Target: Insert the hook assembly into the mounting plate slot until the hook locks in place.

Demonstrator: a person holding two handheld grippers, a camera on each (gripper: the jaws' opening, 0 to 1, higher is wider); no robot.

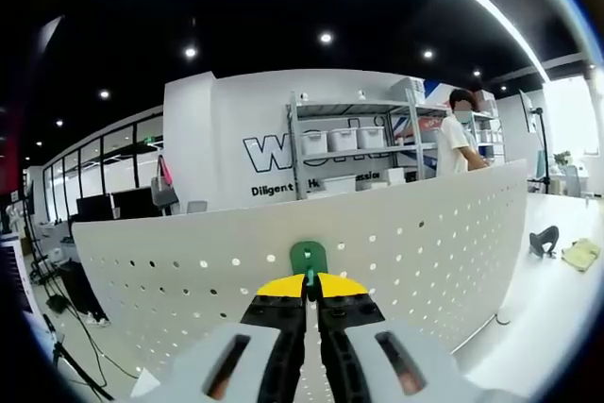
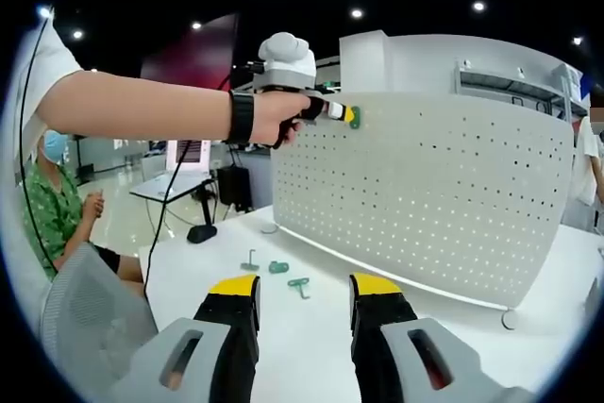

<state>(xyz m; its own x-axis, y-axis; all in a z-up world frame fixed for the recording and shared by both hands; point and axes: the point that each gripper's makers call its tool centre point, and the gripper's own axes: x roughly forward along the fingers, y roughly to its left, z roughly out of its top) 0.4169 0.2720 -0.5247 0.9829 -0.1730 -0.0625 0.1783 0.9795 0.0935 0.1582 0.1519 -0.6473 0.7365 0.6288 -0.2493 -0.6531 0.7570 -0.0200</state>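
Behind everything runs an open office with metal shelving and a white table point(image 2: 311, 346), on which a curved white perforated mounting plate point(image 1: 396, 243) stands upright.

Starting at the left gripper point(image 1: 310, 292): its yellow-tipped jaws are pinched together on the small green plastic hook assembly point(image 1: 308, 258), which sits flat against the plate near its top edge. In the right gripper view the same gripper point(image 2: 342, 112) reaches in from the left, held in a hand point(image 2: 274, 120), nose to the plate's far-left upper corner.

The right gripper point(image 2: 304, 301) hangs low over the table, jaws wide apart and empty. Beyond them, three spare small hooks point(image 2: 276, 266) lie on the table, near the plate's foot.

The hook looks light, stiff and smooth, so likely to twist or slip in a pinch; holding its flat body, as now, leaves the rear prongs free. Its long axis seems to run up and down the plate, back facing the holes. Whether it has seated or locked cannot be told.
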